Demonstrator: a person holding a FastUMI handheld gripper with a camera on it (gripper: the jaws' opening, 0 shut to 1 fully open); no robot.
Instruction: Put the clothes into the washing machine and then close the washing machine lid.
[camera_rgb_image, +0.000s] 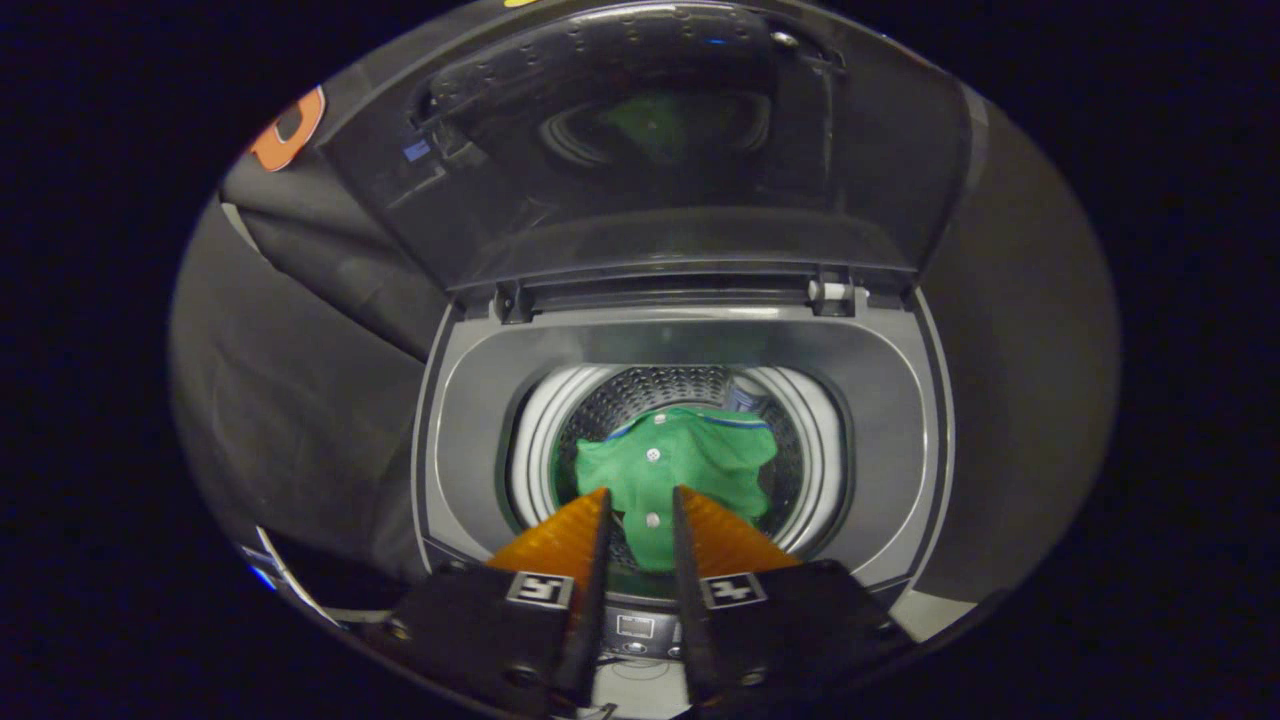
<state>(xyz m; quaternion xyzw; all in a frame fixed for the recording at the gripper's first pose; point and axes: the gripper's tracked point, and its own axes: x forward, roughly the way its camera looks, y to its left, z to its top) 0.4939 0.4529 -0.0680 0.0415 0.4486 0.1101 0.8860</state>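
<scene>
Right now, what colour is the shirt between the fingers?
Green shirt, blue collar trim, white buttons; gripper view.

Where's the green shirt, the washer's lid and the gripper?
green shirt (690, 455): gripper view, its buttoned front, in the drum.
lid (650, 150): gripper view, raised panel's middle.
gripper (641, 497): gripper view, gap between its fingertips, with cloth between.

Creased black cloth (300, 400) hung as the booth's wall, its folds running slantwise on one side and smoother on the other. Low down, a pale strip of floor (925, 612) showed, and opposite it a white-edged object (278, 578) too blurred to identify.
</scene>
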